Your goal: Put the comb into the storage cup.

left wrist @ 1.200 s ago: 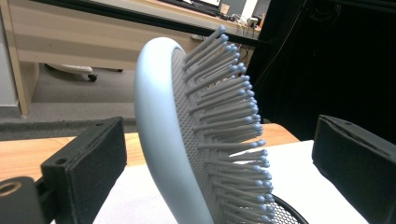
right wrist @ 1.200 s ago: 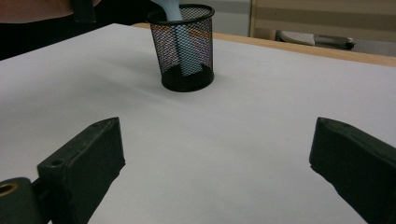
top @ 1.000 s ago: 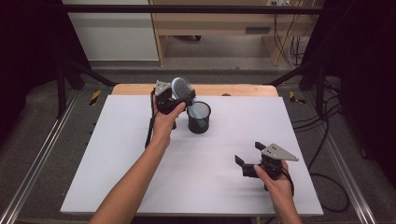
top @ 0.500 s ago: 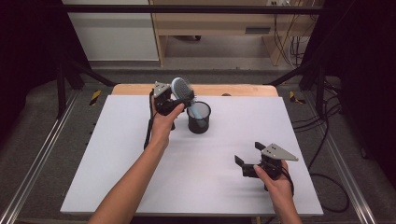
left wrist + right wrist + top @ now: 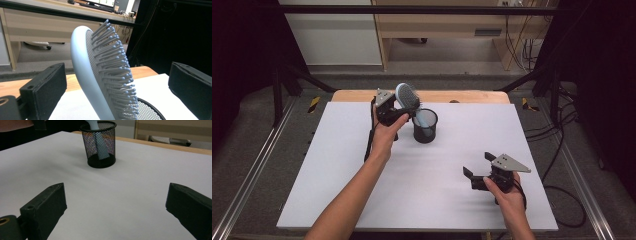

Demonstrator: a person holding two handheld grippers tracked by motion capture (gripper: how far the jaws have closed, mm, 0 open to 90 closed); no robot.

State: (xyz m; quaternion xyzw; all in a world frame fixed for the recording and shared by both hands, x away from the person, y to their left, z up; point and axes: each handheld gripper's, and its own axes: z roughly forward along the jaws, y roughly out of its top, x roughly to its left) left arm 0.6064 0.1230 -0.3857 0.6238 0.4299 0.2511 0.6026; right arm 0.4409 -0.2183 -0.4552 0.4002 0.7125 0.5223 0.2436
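A pale blue hairbrush [image 5: 407,96] stands handle-down in a black mesh cup [image 5: 425,126] at the back middle of the white table top [image 5: 332,170]. Its bristled head leans up and left out of the cup. My left gripper [image 5: 398,111] is held around that head, open. In the left gripper view the hairbrush [image 5: 82,65] rises between the two wide-apart jaws of my left gripper [image 5: 117,75] without touching either, above the cup's rim [image 5: 150,110]. My right gripper [image 5: 478,169] rests open near the front right, and my right gripper [image 5: 117,197] faces the cup [image 5: 110,147] and the brush handle [image 5: 101,145].
A wooden strip [image 5: 462,96] runs along the table's far edge. Metal rails [image 5: 247,180] flank the table. Cables [image 5: 562,150] lie on the floor at the right, and a wooden bench [image 5: 442,30] stands behind.
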